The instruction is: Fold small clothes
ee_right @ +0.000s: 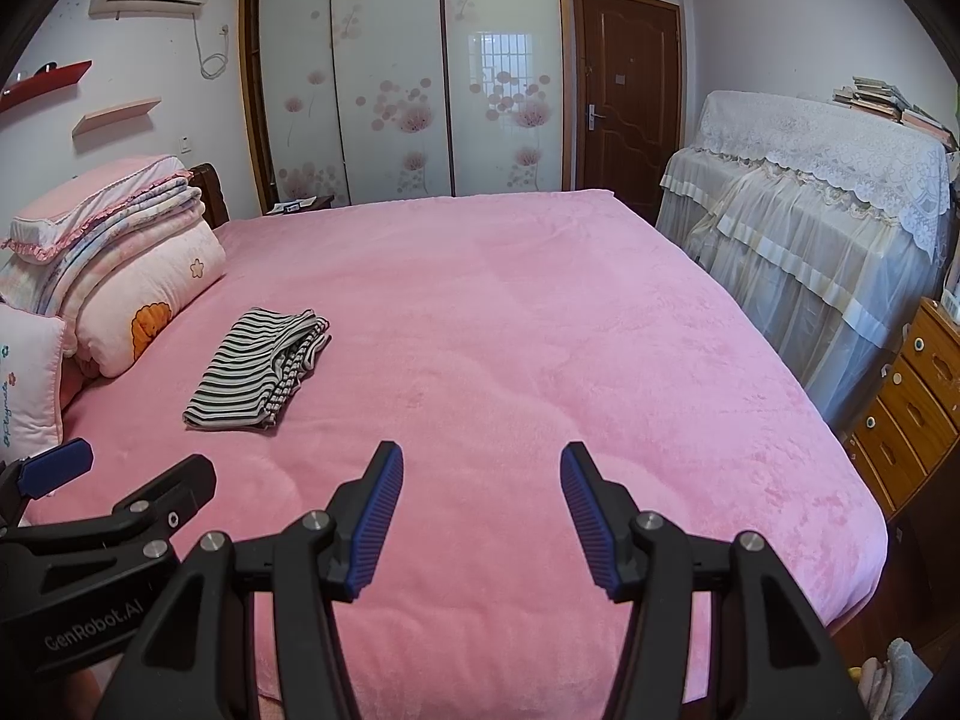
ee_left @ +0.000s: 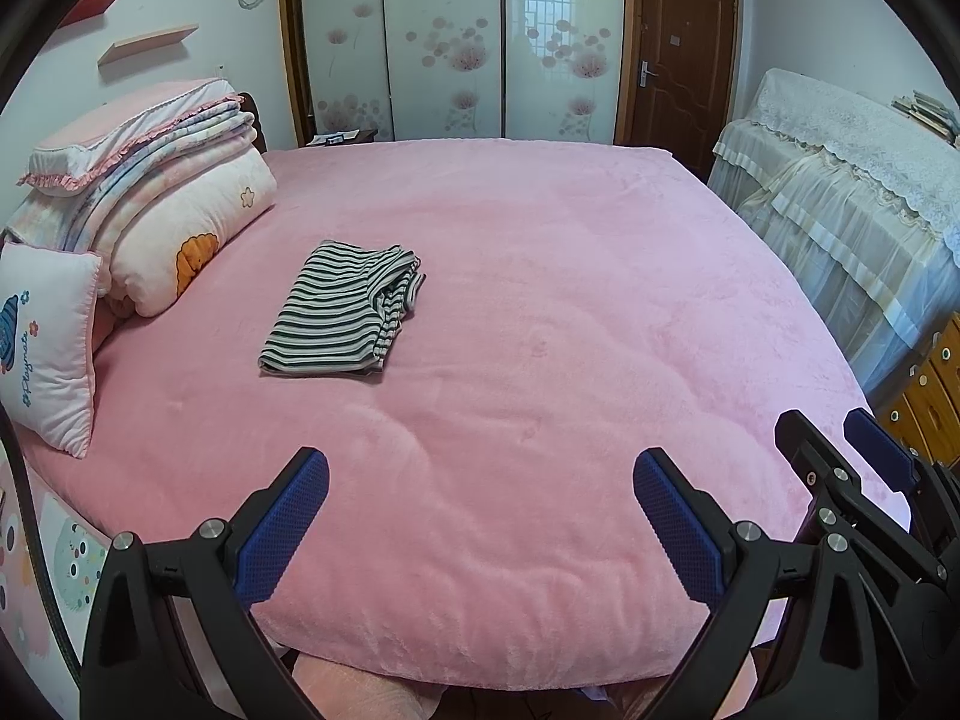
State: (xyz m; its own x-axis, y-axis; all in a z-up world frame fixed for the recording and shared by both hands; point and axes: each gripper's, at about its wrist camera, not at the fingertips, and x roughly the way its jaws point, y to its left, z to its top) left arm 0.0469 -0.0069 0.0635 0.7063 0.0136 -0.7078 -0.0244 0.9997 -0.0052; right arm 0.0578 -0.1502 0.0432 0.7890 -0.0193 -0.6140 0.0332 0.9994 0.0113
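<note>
Lying folded left of centre on the pink bed [ee_left: 540, 300], the striped garment [ee_left: 342, 309] appears finished. Left gripper [ee_left: 480, 516] and right gripper [ee_right: 480, 516] are held low in frame, jaws parted and empty, probably because nothing remains to be gripped.

I see a plain pink blanket [ee_left: 540, 312] over the whole bed, and on it a garment [ee_left: 342, 309] in black-and-white stripes. Left of the garment, the quilt [ee_left: 180, 228] is pale pink with an orange motif and a small flower outline, and the cushion [ee_left: 45, 348] nearer me is white with a blue figure. Both my grippers, left [ee_left: 480, 534] and right [ee_right: 480, 516], are black with blue textured pads [ee_left: 282, 528]; behind the bed stand white wardrobe doors [ee_right: 390, 90] printed with pink flowers, beside a brown door [ee_right: 630, 90].
</note>
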